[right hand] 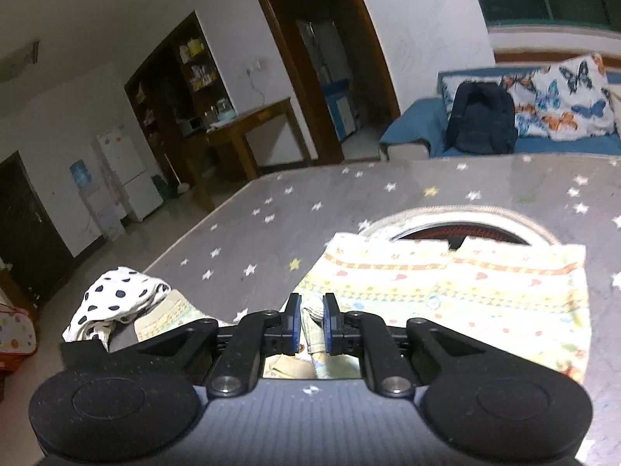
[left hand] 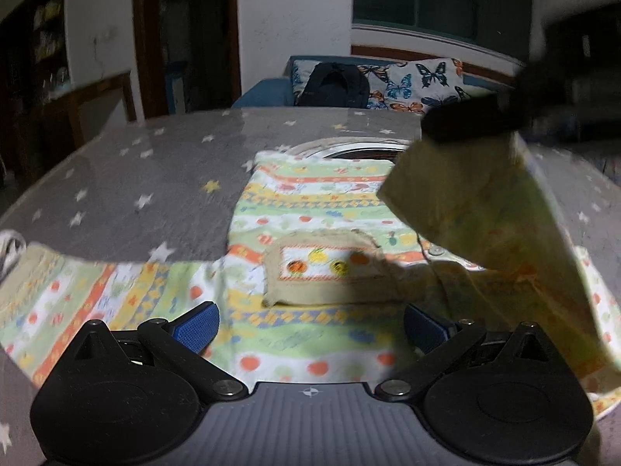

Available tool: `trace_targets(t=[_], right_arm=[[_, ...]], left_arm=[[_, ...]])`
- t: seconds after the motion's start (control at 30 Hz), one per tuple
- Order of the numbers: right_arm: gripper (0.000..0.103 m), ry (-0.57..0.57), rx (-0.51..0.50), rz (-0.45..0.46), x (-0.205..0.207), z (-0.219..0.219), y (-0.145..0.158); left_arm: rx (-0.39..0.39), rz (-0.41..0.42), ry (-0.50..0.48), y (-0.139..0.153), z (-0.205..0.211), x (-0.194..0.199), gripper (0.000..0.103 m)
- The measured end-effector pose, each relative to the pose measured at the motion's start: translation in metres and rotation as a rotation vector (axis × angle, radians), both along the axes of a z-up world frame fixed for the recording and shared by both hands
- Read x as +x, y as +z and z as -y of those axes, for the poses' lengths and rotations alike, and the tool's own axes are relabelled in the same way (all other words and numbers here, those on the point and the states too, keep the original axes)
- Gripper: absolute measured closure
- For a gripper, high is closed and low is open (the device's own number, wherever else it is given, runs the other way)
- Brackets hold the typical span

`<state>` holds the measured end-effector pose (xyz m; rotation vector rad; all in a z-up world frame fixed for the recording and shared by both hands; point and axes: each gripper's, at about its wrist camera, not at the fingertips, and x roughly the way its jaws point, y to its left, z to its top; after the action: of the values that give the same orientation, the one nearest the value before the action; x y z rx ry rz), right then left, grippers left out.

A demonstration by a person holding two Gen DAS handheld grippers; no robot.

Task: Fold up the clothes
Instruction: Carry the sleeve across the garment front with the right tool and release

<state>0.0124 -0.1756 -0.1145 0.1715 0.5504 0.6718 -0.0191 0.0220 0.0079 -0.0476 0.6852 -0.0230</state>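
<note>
Clamping patterned garment [right hand: 446, 295] fold, right tongs [right hand: 311, 322], left tongs [left hand: 310, 330] apart, empty

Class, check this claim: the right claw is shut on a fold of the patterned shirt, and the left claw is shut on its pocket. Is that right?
Not quite. The left claw is open, holding nothing, above the patterned shirt, as the left wrist view shows. The right claw is indeed shut on a fold.

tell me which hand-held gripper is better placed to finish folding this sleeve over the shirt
Right. The right hand-held gripper is already shut on the sleeve, holding it lifted over the patterned shirt. The left hand-held gripper is open and empty, low over the shirt's near part.
</note>
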Motion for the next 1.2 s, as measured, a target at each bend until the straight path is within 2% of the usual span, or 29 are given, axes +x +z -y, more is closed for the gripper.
trace_targets(t=[0.13,0.37,0.57,0.7,0.9,1.0,1.07,1.2], right_arm=[[0.081,0.050,-0.002,-0.064,0.007,-0.007,-0.010],[0.065,0.042,-0.013,-0.017,-0.006,0.016,0.002],[0.065,-0.066,-0.149,0.025,-0.029,0.069,-0.001],[0.065,-0.128,-0.209,-0.032,-0.049,0.104,-0.025],[0.065,-0.146,-0.207,-0.072,-0.067,0.121,-0.055],[0.067,-0.149,-0.220,-0.068,-0.067,0.119,-0.064],[0.068,-0.150,-0.240,-0.078,-0.064,0.118,-0.070],[0.069,-0.162,-0.248,-0.094,-0.062,0.123,-0.073]], left_arm=[[-0.052,-0.005,0.009,0.005,-0.013,-0.007,0.000],[-0.070,0.033,0.033,0.021,-0.026,-0.023,0.000],[-0.104,0.098,0.116,0.043,-0.039,-0.032,0.000],[-0.171,0.116,0.043,0.052,-0.030,-0.029,0.000],[-0.111,0.142,-0.108,0.050,0.018,-0.026,0.000],[-0.060,0.123,-0.138,0.040,0.035,-0.022,0.002],[-0.036,0.100,-0.138,0.032,0.038,-0.018,0.011],[-0.018,0.045,-0.117,0.016,0.034,-0.012,0.022]])
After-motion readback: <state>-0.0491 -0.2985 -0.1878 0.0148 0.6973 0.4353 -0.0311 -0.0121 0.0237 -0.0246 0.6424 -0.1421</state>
